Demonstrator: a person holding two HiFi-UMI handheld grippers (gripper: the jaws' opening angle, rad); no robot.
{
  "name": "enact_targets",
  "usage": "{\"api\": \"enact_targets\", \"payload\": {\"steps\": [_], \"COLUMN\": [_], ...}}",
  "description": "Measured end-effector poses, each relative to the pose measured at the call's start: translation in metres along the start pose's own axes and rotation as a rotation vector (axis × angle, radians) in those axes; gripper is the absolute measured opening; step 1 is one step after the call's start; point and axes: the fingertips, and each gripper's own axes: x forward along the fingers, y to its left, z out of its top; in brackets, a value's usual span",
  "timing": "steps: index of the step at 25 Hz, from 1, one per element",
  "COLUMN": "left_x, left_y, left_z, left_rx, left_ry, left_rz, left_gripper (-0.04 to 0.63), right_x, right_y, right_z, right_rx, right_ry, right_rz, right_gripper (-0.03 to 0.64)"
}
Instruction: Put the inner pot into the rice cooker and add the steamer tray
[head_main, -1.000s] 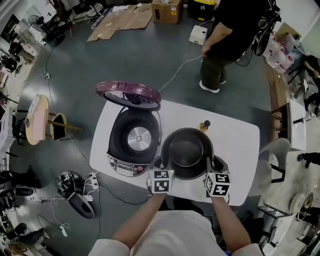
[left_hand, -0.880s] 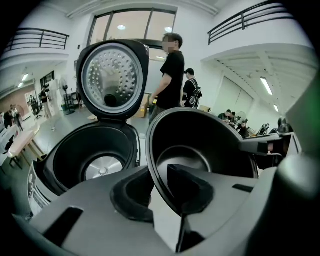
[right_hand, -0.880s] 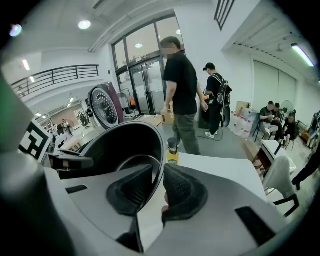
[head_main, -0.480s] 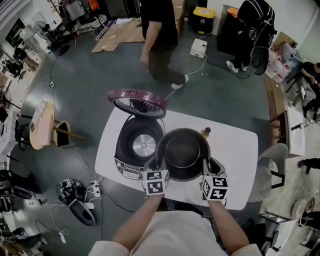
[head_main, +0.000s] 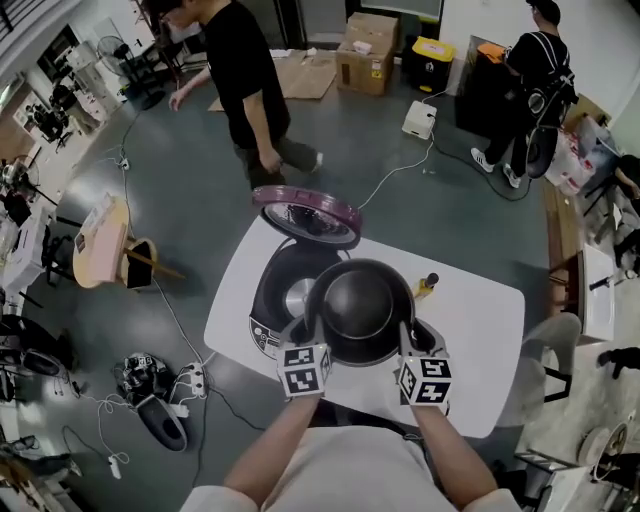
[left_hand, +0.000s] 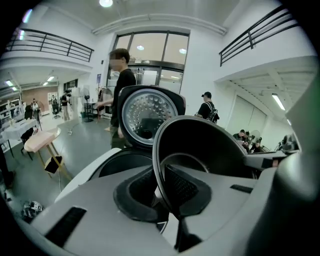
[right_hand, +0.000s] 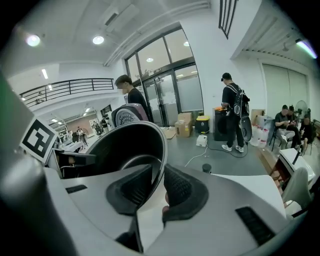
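Two claws carry the inner pot between them, and each view gives us a different part of the story. From the head view we see the left claw and the right claw on opposite sides of the dark pot's near rim. The pot is held clear of the white tabletop and overlaps the right side of the open rice cooker, whose purple lid stands up at the back. A small bottle stands on the tabletop just beyond the pot's right side. That view does not show us the grip itself. The left gripper view does: the left claw pinches the pot's thin rim, with one ribbed pad outside the wall and the other inside, and its jaws have just been closing on that rim. This view also faces the lid's shiny perforated underside, with the cooker's dark well low behind the pot. In the right gripper view we find the right claw clamped on the rim in the same way. Only here do we see the left claw's marker cube across the pot and the bottle's dark cap. A person in black is on the grey floor beyond the cooker.
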Motion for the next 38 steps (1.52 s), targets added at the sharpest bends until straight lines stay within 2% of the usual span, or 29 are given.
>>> {"api": "enact_targets", "payload": {"steps": [9,19,30,38], "left_x": [-0.024,-0.027,0.004,0.029], "left_y": [0.056,0.118,0.165,0.174], "left_z": [0.012,0.011,0.008,-0.002], "left_rx": [-0.041,-0.072,-0.127,-0.080], "left_ry": [-0.051,-0.045,0.019,0.086], "left_rz": [0.083,0.153,0.162,0.129], "left_gripper": [0.060,0.052,0.038,0.041], "right_x": [0.023,0.058,0.101,0.119], "right_y": [0.055,0.107,0.132,0.132], "right_z": [0.015,0.013,-0.002,-0.012], "right_rx": [-0.051,-0.075,-0.034,-0.012], "right_ry": [-0.011,0.007,0.068,0.110], "right_rz": [0.089,0.147,0.156,0.124], "right_gripper": [0.091,0.094,0.098,0.097]}}
